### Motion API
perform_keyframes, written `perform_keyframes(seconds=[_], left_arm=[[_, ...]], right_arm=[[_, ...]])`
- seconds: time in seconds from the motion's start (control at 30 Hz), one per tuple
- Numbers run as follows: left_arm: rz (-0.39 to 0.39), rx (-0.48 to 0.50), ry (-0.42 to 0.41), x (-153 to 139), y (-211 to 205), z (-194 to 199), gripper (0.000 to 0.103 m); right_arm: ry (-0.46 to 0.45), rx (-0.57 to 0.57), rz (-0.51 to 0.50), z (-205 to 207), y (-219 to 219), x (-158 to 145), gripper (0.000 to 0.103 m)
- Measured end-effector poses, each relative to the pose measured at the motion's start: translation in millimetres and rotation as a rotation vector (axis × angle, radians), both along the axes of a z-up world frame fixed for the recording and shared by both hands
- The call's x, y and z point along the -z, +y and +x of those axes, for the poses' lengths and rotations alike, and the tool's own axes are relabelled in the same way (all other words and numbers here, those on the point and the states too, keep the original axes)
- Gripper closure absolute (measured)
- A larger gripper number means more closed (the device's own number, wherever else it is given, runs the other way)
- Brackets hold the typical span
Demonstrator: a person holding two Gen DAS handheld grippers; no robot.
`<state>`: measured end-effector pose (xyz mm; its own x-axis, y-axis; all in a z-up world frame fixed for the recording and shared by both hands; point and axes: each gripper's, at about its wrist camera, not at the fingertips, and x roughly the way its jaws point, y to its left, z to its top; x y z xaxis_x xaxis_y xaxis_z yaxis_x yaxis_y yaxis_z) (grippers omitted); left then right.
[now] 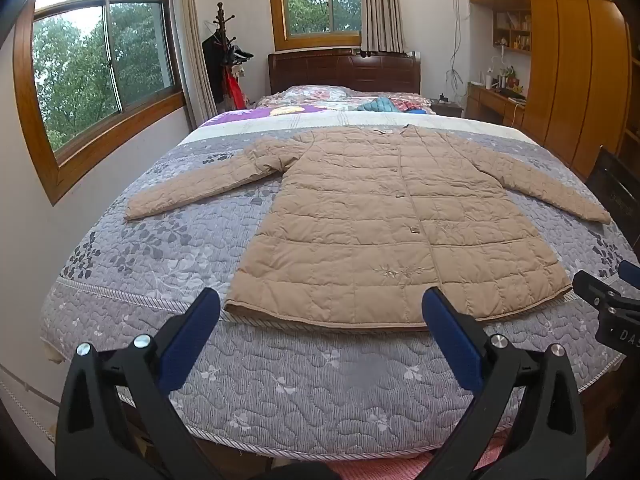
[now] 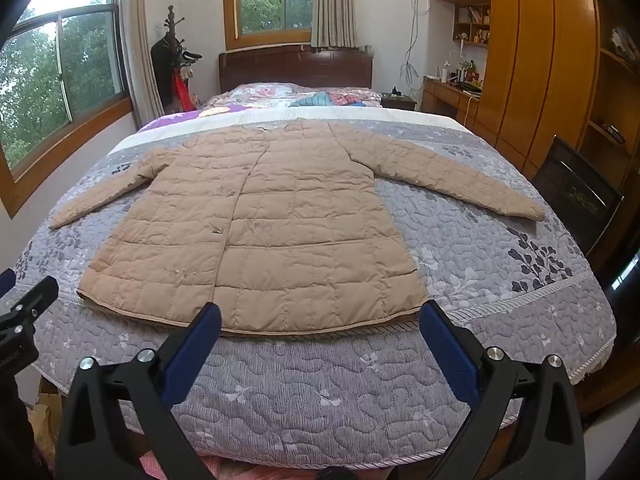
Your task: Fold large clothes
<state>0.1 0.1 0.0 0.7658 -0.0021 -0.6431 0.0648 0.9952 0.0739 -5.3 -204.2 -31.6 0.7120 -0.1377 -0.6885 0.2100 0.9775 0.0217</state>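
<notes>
A beige quilted coat [image 1: 384, 216] lies flat and face up on the bed, buttoned, both sleeves spread out to the sides, hem toward me. It also shows in the right wrist view [image 2: 260, 232]. My left gripper [image 1: 322, 312] is open and empty, hovering just short of the hem, near its left half. My right gripper [image 2: 320, 322] is open and empty, hovering just short of the hem's right half. The right gripper also shows at the right edge of the left wrist view [image 1: 612, 296], and the left gripper at the left edge of the right wrist view [image 2: 24, 312].
The bed has a grey floral quilt [image 1: 160, 248], with pillows and loose clothes [image 1: 380, 104] at the far end by the dark headboard. A coat stand [image 1: 224, 52] and windows are on the left, wooden wardrobes [image 1: 572, 60] and a dark chair [image 2: 576, 196] on the right.
</notes>
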Motion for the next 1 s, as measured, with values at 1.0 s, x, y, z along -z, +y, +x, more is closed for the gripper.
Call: perform_keyframes(seconds=[1.0], left_arm=[[0.003, 0.003, 0.003, -0.6, -1.9, 0.6, 0.003]], right_arm=[[-0.003, 0.001, 0.001, -0.3, -0.4, 0.6, 0.004]])
